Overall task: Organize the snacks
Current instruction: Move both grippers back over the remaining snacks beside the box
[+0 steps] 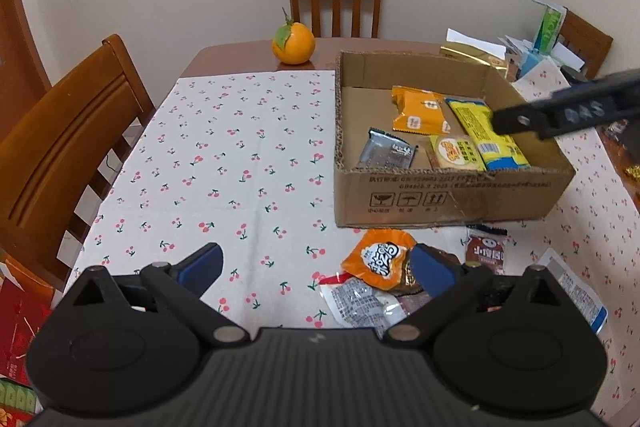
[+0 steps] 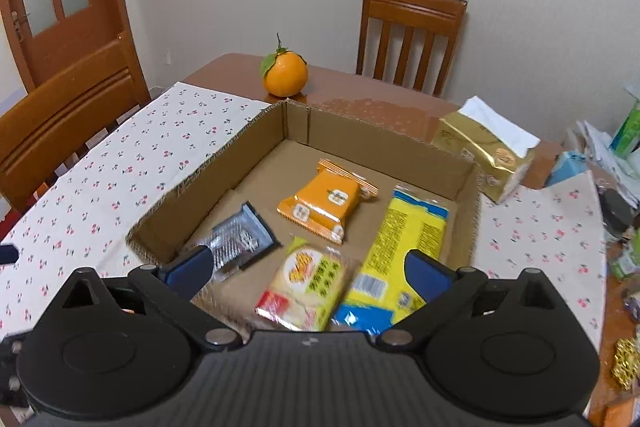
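Cherry-print cloth (image 1: 224,163) covers most of a wooden table (image 2: 360,99) with chairs round it and an orange (image 1: 293,43) at the far edge. On the cloth sits a shallow box (image 1: 440,195) that already holds four snacks: an orange pack (image 2: 326,205), a grey pack (image 2: 240,235), a yellow pack (image 2: 404,247) and a rice-cracker pack (image 2: 308,287).

Loose snacks remain on the cloth, outside the near wall of the box. An orange pouch (image 1: 378,259) lies just ahead of the left gripper (image 1: 316,267) and toward its right finger (image 1: 432,269), atop a clear wrapper (image 1: 360,303); a red pack (image 1: 486,253) lies further right, beyond that finger. The pouch's long axis runs roughly across the gripper's line, tilted. The left gripper is plainly the nearer one, so the next pick looks like its job, with a small shift to its right to centre the pouch.

Its jaws stand wide apart, holding nothing; whether the right finger touches the pouch I cannot tell.

The right gripper (image 2: 308,271) hovers over the near part of the box, also spread wide and empty. The rice-cracker pack lies between and below its fingers, slightly blurred, with no pad pressing on it; the yellow pack runs lengthwise past its right finger (image 2: 428,277).
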Demonstrator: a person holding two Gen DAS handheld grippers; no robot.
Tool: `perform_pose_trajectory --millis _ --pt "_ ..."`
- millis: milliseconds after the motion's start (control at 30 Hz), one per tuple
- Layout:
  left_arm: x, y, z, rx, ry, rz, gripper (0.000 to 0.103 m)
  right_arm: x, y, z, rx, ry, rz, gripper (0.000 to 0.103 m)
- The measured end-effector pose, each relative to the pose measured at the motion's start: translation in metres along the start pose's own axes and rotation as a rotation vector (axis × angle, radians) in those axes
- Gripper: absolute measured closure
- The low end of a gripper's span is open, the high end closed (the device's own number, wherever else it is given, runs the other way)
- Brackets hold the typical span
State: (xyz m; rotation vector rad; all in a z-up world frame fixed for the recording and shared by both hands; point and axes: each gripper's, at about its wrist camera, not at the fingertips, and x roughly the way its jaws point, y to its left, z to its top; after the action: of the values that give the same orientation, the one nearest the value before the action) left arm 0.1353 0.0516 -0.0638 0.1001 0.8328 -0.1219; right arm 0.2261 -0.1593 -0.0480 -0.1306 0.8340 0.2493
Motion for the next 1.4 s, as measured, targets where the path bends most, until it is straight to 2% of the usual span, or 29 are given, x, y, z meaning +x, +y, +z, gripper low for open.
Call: perform_pose_trajectory --millis 133,400,700,900,1033,1300,1400 --pt "-0.001 -0.003 -0.006 0.006 0.004 -0.003 0.003 -0.017 -0.006 -0.028 0.009 0.021 -0.039 0.0" --pt "0.001 -0.016 -0.024 0.059 0.037 0.002 0.003 -0.034 -0.018 -0.098 0.045 0.147 -0.077 0.0" --pt "0.008 -0.021 -0.029 0.058 0.075 -0.039 0.003 -0.032 -0.016 -0.154 0.031 0.293 -0.043 0.0" --pt "0.019 -0.018 -0.032 0.014 0.114 -0.051 0.003 -0.016 -0.01 -0.169 0.014 0.323 -0.058 0.0" --pt "0.032 -0.019 -0.034 0.005 0.134 -0.045 0.003 -0.009 -0.013 -0.169 0.051 0.304 -0.026 0.0" --pt "0.066 -0.012 -0.035 -0.075 0.187 -0.061 0.003 -0.007 -0.012 -0.169 0.046 0.284 -0.021 0.0" --pt "0.068 -0.005 -0.038 -0.099 0.19 -0.072 0.003 -0.006 -0.013 -0.169 0.046 0.283 -0.021 0.0"
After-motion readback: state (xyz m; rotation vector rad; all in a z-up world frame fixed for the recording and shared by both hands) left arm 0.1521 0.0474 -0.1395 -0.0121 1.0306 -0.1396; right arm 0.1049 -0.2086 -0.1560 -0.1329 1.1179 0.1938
